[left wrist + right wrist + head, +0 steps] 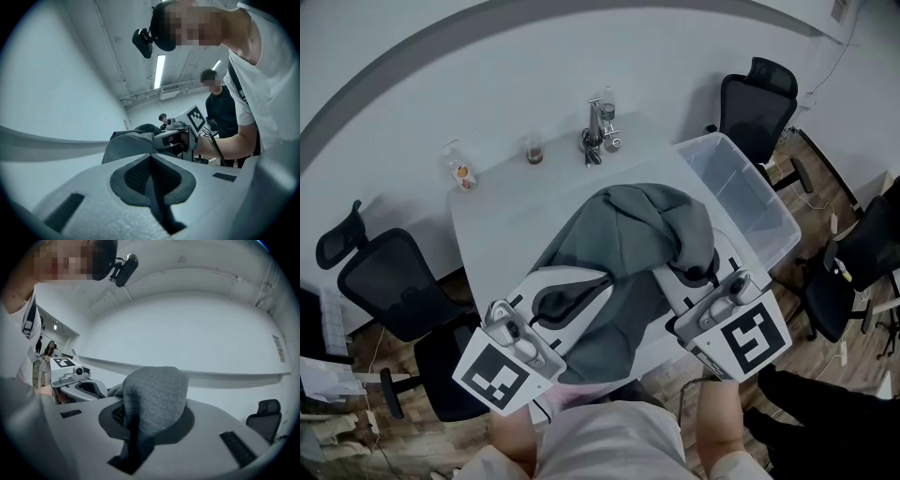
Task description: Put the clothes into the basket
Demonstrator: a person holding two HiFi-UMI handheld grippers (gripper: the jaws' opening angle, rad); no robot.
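Left gripper (595,281), white with a black-and-white marker cube: nearest item, lower left in the head view. Fingers are narrow and pinched on a fold of the garment; in the left gripper view dark cloth runs down into the slit between them.

Right gripper (680,274), same build, lower right. Fingers are likewise clamped on cloth, which bunches up and drapes over them in the right gripper view.

Grey knitted hooded garment (637,234): the task's thing. It is slung between the two grippers over the near half of the white rectangular table (516,202), just beside the basket but wholly outside it. Whether its far fold rests on the table cannot be told.

Clear plastic rectangular basket (741,197): at the table's right end, to the right of the garment. It appears empty.

Progress, as judged: both grips are secured. The carry to the right, the clearing of the basket's rim and the release are left. No other clothes show on the table.

Far edge of the table:
- small clear bottle with orange contents (461,169)
- small glass with reddish contents (534,150)
- metallic bottle with a dark bunch at its foot (600,131)

All three are well apart from the garment and off the way to the basket.

Black office chairs: one at the left (394,291), one behind the basket (759,103).

Obstructions: nothing lies between the garment and the basket. The hanging lower cloth may catch on the basket's near rim.
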